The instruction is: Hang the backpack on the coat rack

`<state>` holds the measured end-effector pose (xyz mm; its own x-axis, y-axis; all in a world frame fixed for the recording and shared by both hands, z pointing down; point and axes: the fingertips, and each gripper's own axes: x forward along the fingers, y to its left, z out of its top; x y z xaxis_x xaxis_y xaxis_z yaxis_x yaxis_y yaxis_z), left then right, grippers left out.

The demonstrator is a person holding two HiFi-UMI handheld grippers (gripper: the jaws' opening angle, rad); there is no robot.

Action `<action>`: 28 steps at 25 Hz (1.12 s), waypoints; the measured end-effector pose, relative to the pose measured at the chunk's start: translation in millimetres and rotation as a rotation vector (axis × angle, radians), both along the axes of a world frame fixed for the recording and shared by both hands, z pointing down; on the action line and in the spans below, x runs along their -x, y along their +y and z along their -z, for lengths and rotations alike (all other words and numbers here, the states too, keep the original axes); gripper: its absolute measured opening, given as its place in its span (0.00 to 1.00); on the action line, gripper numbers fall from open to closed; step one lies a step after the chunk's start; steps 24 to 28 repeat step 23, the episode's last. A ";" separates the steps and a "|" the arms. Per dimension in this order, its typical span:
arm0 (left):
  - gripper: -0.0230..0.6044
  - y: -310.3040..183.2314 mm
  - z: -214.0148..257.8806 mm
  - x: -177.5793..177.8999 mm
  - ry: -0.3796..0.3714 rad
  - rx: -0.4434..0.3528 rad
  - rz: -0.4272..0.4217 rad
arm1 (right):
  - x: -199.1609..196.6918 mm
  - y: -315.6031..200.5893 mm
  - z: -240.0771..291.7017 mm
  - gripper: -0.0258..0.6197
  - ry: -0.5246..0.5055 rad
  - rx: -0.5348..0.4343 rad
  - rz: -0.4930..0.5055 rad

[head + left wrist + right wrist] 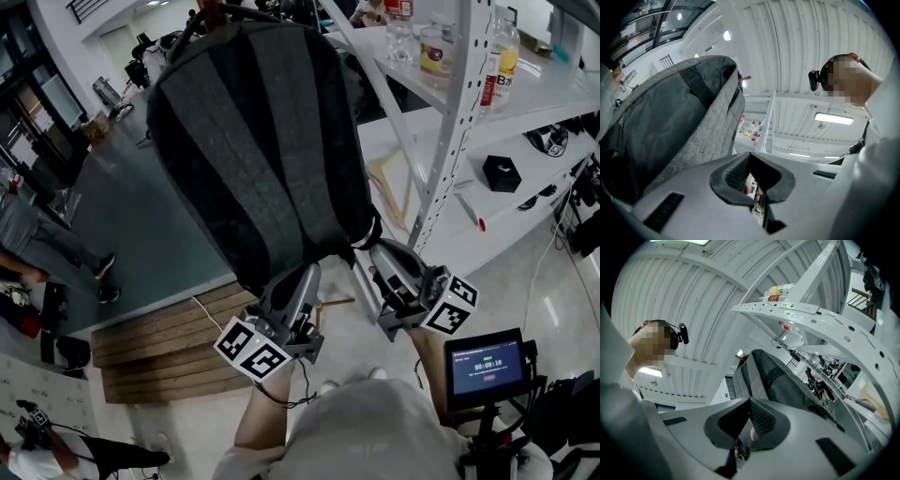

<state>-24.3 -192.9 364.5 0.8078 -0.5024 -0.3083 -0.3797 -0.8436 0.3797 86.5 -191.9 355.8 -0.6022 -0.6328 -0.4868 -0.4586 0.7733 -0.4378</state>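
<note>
Your left gripper (pixel 304 274) and right gripper (pixel 377 249) are both clenched on nothing, tips against the bottom edge of the raised backpack (pixel 253 141). White shelving (pixel 450 122) stands just to its right.

Bottles (pixel 433 47) stand on white shelving (pixel 457 122), and a wooden pallet (pixel 159 347) lies nearby.

Grey left gripper (pixel 303 274) and right gripper (pixel 377 249) carry black-and-white marker cubes (pixel 251 349) (pixel 450 305).
</note>
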 end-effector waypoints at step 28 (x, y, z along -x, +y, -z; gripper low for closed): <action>0.05 15.8 -6.1 -12.3 -0.109 -0.059 -0.061 | 21.6 -1.8 -3.4 0.06 0.034 0.026 0.018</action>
